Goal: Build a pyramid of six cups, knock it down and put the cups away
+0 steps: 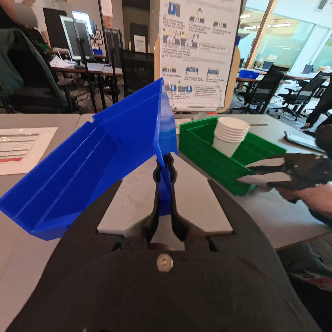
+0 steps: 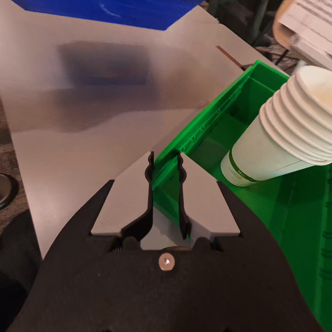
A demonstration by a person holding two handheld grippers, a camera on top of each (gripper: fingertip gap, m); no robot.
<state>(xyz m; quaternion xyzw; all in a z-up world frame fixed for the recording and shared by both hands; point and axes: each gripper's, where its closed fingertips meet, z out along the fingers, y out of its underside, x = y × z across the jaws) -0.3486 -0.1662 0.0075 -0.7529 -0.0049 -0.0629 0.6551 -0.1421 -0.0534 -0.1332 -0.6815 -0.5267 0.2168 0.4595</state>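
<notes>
Left wrist view, near to far. At lower centre, the left gripper [image 1: 164, 162], black with grey finger plates, was clenched on a thin wall of the blue plastic storage bin [image 1: 111, 158], which stood tilted, its far corner raised toward centre frame, and looked empty. At centre right, the right gripper [image 1: 241, 173] straddled the near wall of the green plastic storage bin [image 1: 206, 161]; in its own view the jaws stood a little apart around that wall [image 2: 161, 172], not visibly pressing, so a firm grasp could not be told. Inside the green bin leaned a nested stack of white paper cups [image 1: 230, 135], all in one column. On the grey table [image 1: 269, 213] no pyramid stood. Judged step: putting away, or the start. The next move would call for levelling the blue bin
</notes>
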